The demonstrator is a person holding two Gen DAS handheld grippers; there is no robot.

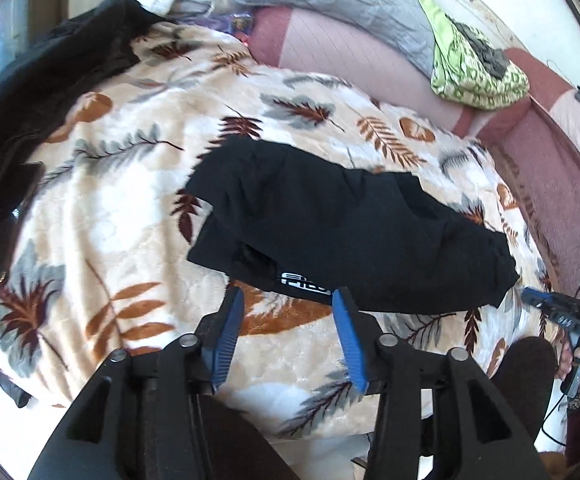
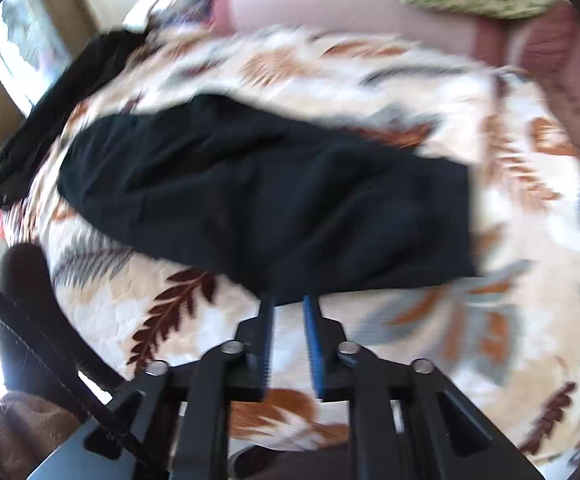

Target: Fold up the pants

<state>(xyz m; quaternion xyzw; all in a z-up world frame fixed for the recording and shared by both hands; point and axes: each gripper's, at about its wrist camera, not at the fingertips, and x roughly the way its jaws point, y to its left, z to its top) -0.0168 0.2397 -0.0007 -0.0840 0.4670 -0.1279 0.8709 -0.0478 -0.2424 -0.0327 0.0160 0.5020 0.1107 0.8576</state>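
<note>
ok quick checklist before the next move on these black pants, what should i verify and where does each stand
1. Left gripper free to grasp: ok, jaws wide open, nothing between them.
2. Right gripper free to grasp: ok, jaws apart with a narrow gap, empty.
3. Black pants lying on the leaf-print blanket, already folded over: ok, a compact bundle.
4. Pants' near edge within reach of both grippers: ok, it lies just past the fingertips in both views.
5. Fold lying flat and even: cannot tell, the fabric looks wrinkled and the right view is blurred.
6. Other dark garment clear of the pants: ok, apart.

Both wrist views look down closely, sharing the black pants.
</note>
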